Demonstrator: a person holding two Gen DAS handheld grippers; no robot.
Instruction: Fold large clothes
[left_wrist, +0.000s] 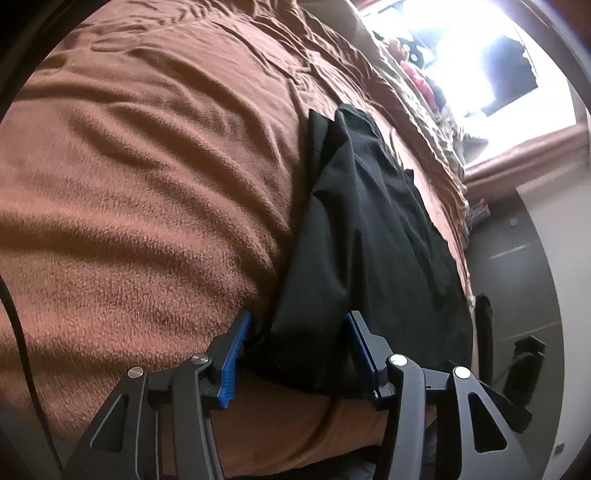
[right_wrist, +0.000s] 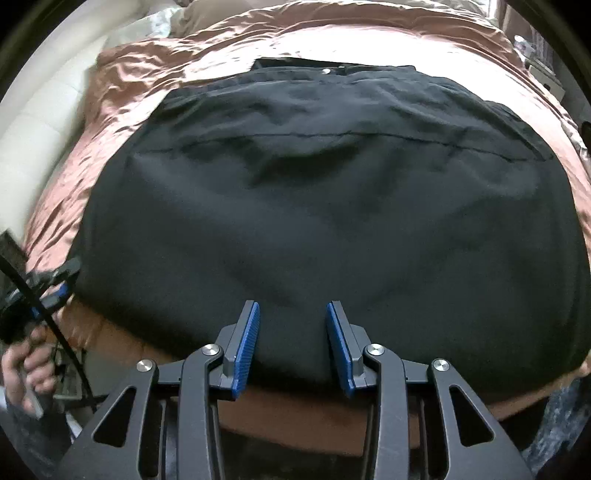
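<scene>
Right wrist view: both grippers, right gripper (right_wrist: 291, 332) and left gripper (left_wrist: 297, 345), gape empty at the black shirt (right_wrist: 314, 206)'s hem; pinching it should start the fold.

Right gripper (right_wrist: 292, 341) gapes over black garment (right_wrist: 314, 221).

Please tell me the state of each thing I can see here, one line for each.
black garment: spread flat on the bed, near hem at the bed's edge.
brown blanket: covers the bed, wrinkled.
left gripper: open, at a garment corner.
right gripper: open, over the near hem.
</scene>
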